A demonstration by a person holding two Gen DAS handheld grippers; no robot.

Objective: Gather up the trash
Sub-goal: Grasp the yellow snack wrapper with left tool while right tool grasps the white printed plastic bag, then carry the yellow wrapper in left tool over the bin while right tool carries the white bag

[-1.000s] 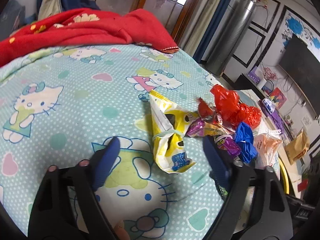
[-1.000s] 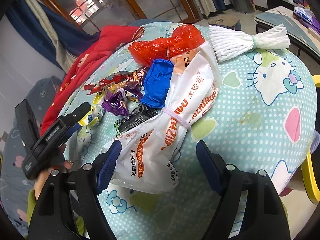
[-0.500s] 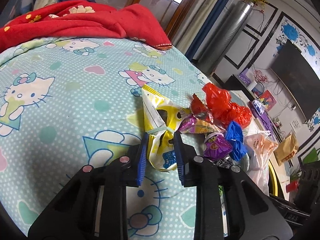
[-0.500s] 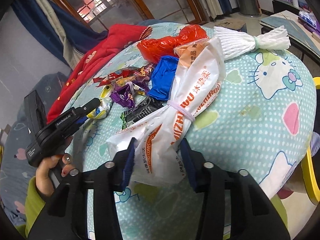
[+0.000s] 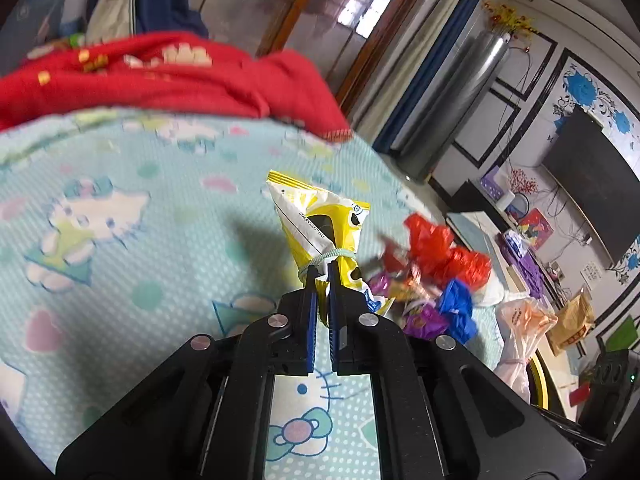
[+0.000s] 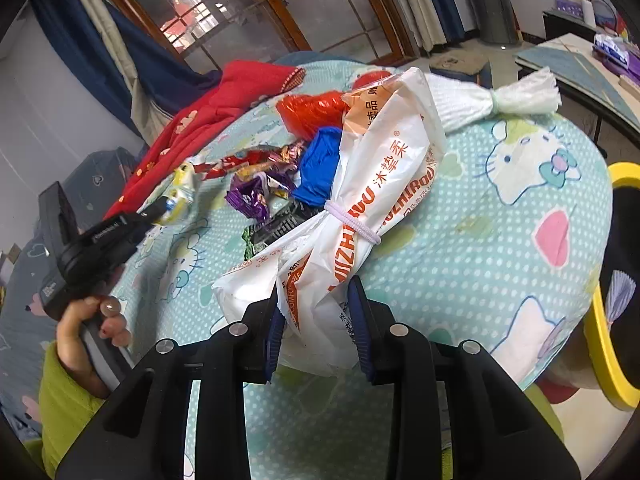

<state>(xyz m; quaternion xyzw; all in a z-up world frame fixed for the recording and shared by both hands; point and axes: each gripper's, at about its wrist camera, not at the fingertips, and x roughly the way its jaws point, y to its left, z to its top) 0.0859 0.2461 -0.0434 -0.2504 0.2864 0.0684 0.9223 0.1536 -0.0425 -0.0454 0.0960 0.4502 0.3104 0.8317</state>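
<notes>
My left gripper (image 5: 323, 270) is shut on a yellow snack bag (image 5: 320, 224) tied with a rubber band and holds it lifted off the bedsheet (image 5: 140, 240). My right gripper (image 6: 316, 300) is shut on the tail of a white and orange plastic bag (image 6: 380, 184) tied with a band, which still lies on the sheet. Between them lies a pile of trash: a red plastic bag (image 6: 312, 110), a blue bag (image 6: 318, 168), purple and foil wrappers (image 6: 252, 196). The left gripper also shows in the right wrist view (image 6: 160, 210).
A white foam net sleeve (image 6: 492, 98) lies beyond the white bag. A red blanket (image 5: 160, 76) covers the far side of the bed. A yellow-rimmed stool (image 6: 612, 280) stands at the bed's right edge. A low table (image 5: 504, 240) stands beyond the bed.
Both grippers went from wide open to shut. The left one closed on the yellow snack bag and lifted it. The right one closed on the white plastic bag's tail.
</notes>
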